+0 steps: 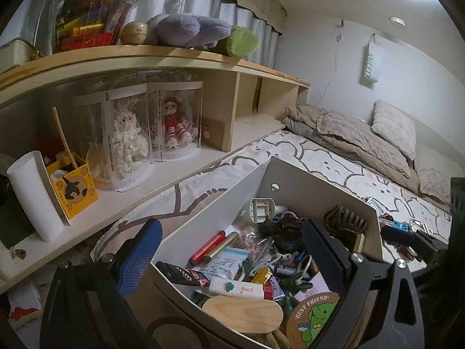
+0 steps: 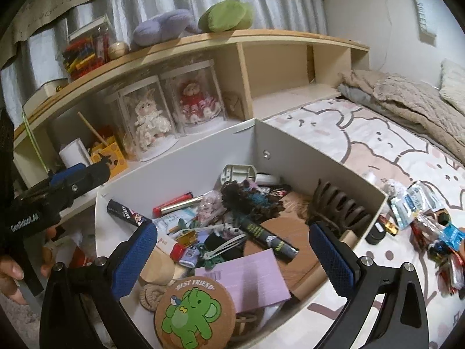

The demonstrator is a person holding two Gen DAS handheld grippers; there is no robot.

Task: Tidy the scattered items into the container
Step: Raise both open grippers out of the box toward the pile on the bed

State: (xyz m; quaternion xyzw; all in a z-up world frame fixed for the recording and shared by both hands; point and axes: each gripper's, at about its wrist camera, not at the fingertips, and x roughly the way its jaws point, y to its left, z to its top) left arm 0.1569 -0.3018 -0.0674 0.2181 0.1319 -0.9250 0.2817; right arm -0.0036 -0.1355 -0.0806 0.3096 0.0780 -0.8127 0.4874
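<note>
Left wrist view: left gripper (image 1: 231,250) spread wide, nothing held, textured blue pad and black ribbed pad over a white rigid box (image 1: 293,174) on the printed bedsheet (image 1: 334,163); box crammed with a red tube (image 1: 207,247), smooth wooden oval (image 1: 244,314), round cork coaster (image 1: 312,318). Right wrist view: right gripper (image 2: 232,257) wide apart, empty, above same box; crinkly wrappers (image 2: 427,221) scattered on sheet just right of it; lilac card (image 2: 250,279) lies flat inside.
</note>
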